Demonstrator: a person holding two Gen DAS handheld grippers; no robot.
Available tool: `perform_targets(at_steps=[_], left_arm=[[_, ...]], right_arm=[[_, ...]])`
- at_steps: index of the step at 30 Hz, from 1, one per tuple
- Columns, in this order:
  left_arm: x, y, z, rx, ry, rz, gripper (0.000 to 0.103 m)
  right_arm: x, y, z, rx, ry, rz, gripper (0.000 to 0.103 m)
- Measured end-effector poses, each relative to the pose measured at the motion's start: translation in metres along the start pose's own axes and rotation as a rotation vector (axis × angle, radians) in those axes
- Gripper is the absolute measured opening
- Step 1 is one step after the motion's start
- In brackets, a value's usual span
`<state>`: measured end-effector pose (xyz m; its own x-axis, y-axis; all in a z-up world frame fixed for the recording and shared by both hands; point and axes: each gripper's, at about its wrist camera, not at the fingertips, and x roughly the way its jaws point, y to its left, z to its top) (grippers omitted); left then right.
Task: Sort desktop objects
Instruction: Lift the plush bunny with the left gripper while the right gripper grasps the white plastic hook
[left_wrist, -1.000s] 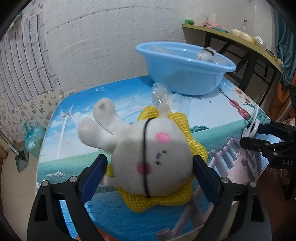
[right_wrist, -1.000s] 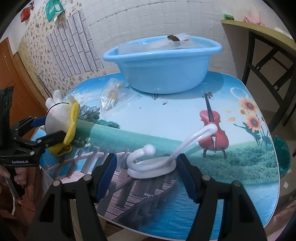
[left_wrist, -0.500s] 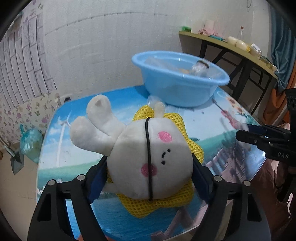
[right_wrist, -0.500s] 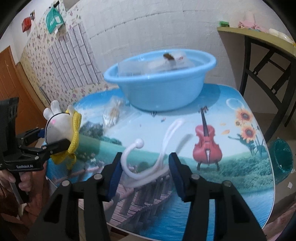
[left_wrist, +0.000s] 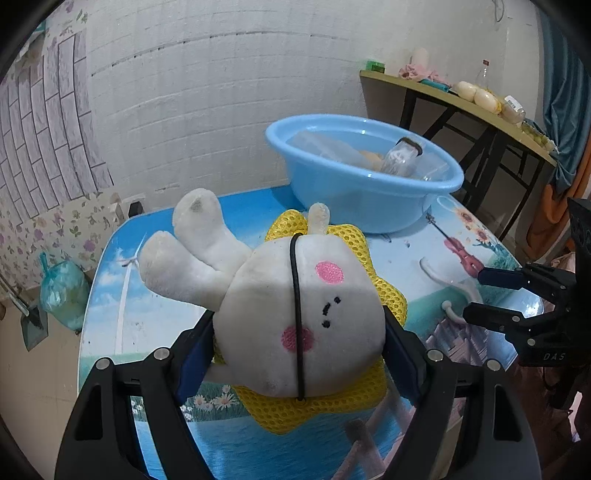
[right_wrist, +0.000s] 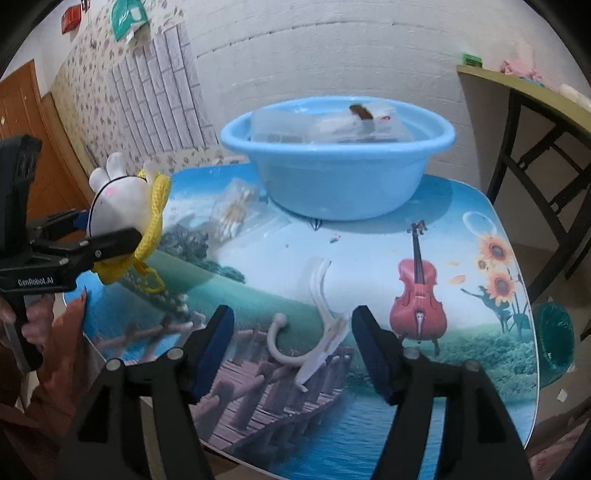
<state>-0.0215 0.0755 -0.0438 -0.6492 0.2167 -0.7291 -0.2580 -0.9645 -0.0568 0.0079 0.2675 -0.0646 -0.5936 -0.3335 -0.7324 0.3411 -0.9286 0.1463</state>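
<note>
Soft, light plush bunny (left_wrist: 295, 317) squished between left gripper (left_wrist: 299, 350) pads, off the table (right_wrist: 369, 258), basin (left_wrist: 362, 173) at 1 o'clock; right gripper (right_wrist: 291, 350) just reopened, gaping around the stiff, slippery white hook (right_wrist: 321, 339).

Obstacles: blue basin (right_wrist: 338, 173) at desk (right_wrist: 461, 376) rear, swab bag (right_wrist: 232, 214) beside it; right side with violin print bare.

My right gripper (right_wrist: 290, 350) has just reopened; the white hook (right_wrist: 317, 343) lies loose between its jaws. My left gripper (right_wrist: 110, 232) clamps the bunny (right_wrist: 122, 201).
</note>
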Motion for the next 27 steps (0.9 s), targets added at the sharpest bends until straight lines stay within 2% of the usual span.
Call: perform_targets(at_steps=[5,9,12,13,21,27], left_arm=[[0.005,0.006,-0.006,-0.013,0.022,0.005,0.081],[0.005,0.009,-0.008,-0.020,0.023,0.006,0.081],[0.003,0.011,-0.007,-0.024,0.019,0.006,0.081],[0.003,0.011,-0.007,-0.024,0.017,0.006,0.081],[-0.007,0.013,0.001,-0.023,-0.014,0.017,0.081],[-0.011,0.013,0.007,-0.027,-0.029,0.017,0.081]], right_arm=[[0.008,0.007,-0.007,-0.037,0.023,-0.035,0.067],[0.019,0.013,-0.010,-0.071,0.044,-0.107,0.067],[0.023,0.010,-0.012,-0.058,0.044,-0.105,0.061],[0.022,0.009,-0.011,-0.054,0.042,-0.107,0.052],[0.006,-0.004,-0.005,0.015,-0.017,-0.069,0.052],[-0.003,-0.003,0.000,0.004,-0.048,-0.054,0.051]])
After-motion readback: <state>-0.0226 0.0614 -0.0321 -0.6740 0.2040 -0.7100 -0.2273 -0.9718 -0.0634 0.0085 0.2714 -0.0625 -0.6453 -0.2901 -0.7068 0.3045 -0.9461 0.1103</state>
